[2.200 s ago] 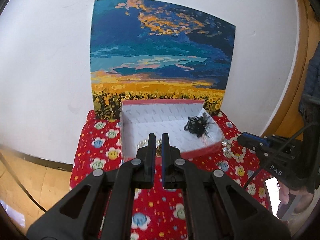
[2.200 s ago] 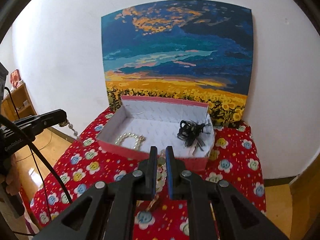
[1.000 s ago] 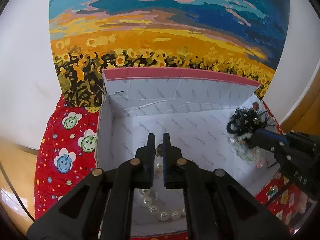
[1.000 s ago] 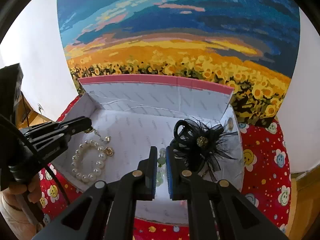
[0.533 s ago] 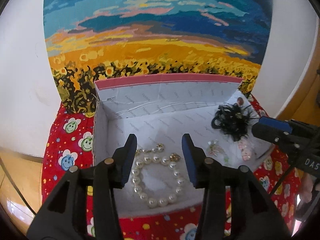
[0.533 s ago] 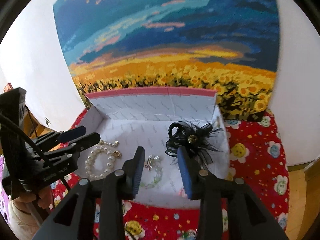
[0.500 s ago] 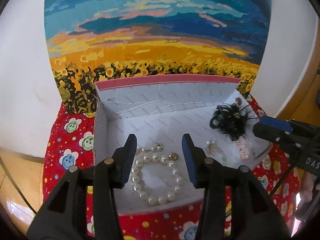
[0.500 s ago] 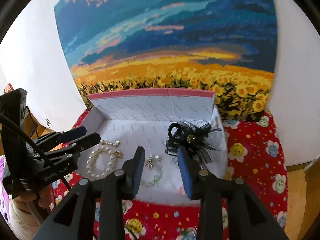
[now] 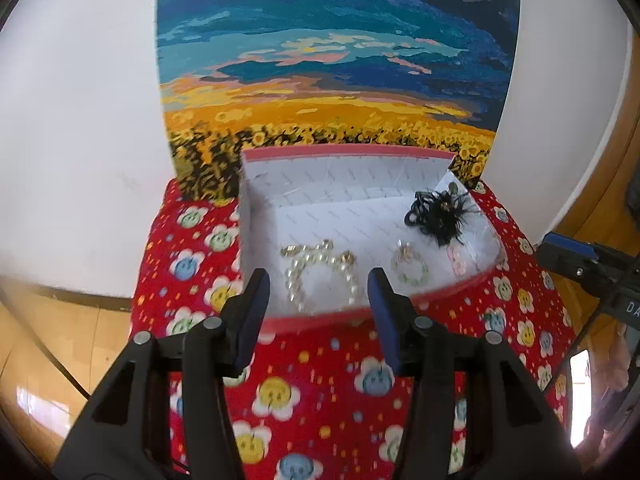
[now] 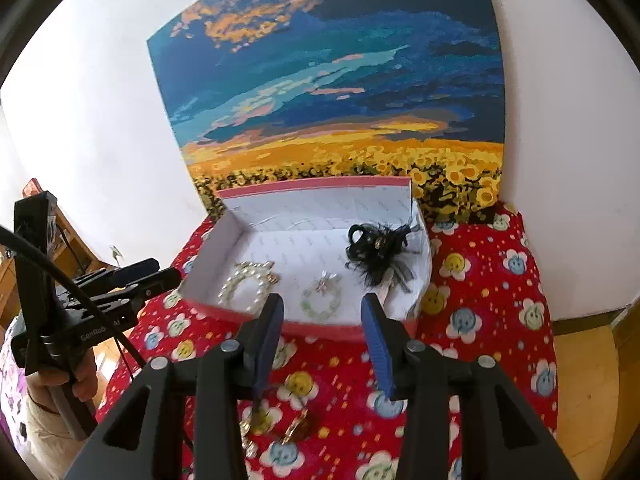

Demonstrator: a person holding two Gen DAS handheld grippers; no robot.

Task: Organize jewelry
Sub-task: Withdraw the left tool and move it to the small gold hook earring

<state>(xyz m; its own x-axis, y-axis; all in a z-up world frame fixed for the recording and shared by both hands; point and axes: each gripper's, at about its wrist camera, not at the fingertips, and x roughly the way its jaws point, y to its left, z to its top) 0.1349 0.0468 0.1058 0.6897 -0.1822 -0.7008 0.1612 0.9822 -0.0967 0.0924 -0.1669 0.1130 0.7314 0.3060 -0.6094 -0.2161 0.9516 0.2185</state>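
Observation:
A red box with a white lining (image 9: 360, 196) (image 10: 328, 208) stands open on the red flowered cloth. In it lie a pearl bracelet (image 9: 320, 276) (image 10: 244, 286), a small green bead bracelet (image 9: 410, 268) (image 10: 322, 300) and a black feather hairpiece (image 9: 438, 214) (image 10: 380, 252). My left gripper (image 9: 318, 280) is open and empty, in front of the box. My right gripper (image 10: 322, 306) is open and empty, also in front of the box. More jewelry with gold parts (image 10: 276, 428) lies on the cloth below the right gripper.
A sunflower painting (image 9: 332, 60) leans on the white wall behind the box. The red cloth (image 9: 320, 380) covers a small table with wooden floor on both sides. Each gripper shows in the other's view, the left one (image 10: 120, 284) and the right one (image 9: 580, 260).
Both grippers were shut on jewelry and carried it into the box, then opened and let it go. Both have since pulled back from the box.

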